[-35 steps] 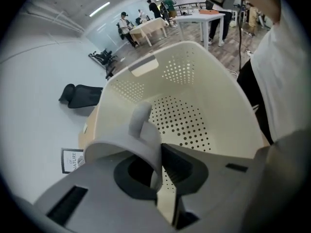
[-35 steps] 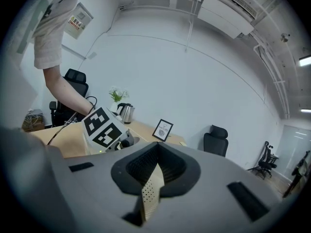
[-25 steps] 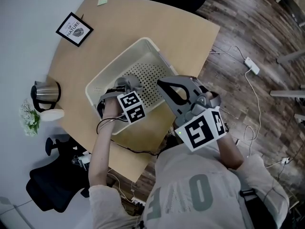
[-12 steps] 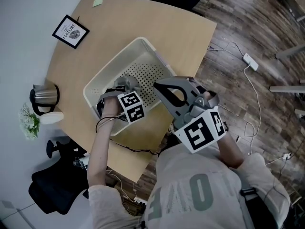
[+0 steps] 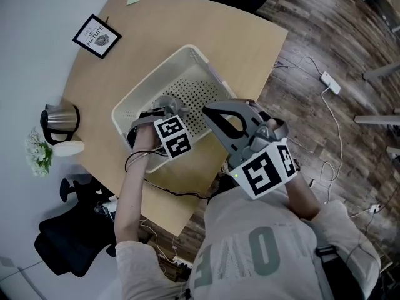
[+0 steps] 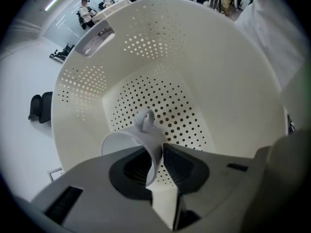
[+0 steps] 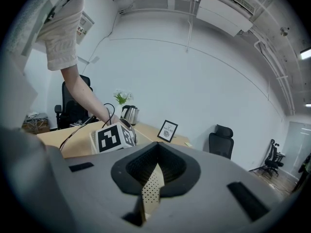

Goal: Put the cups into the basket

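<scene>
A white perforated basket [image 5: 187, 58] stands on the wooden table [image 5: 244, 36]. My left gripper [image 5: 164, 104] reaches down inside it. In the left gripper view this gripper [image 6: 156, 159] is shut on the wall of a white cup [image 6: 138, 137], which lies tilted with its handle up, just above the basket's holed floor [image 6: 165, 103]. In the head view the cup is mostly hidden by the gripper. My right gripper [image 5: 210, 110] hovers over the basket's near right rim, shut and holding nothing. Through its jaws [image 7: 154, 166] a strip of the basket [image 7: 151, 191] shows.
A steel kettle [image 5: 59, 119] and a small vase of flowers [image 5: 39, 152] stand at the table's left edge. A framed picture [image 5: 97, 36] and a green note [image 5: 134, 0] sit at the far side. A black chair [image 5: 69, 242] and floor cables [image 5: 328, 86] surround the table.
The left gripper with the cup has edged slightly further into the basket. The right gripper has hardly moved.
</scene>
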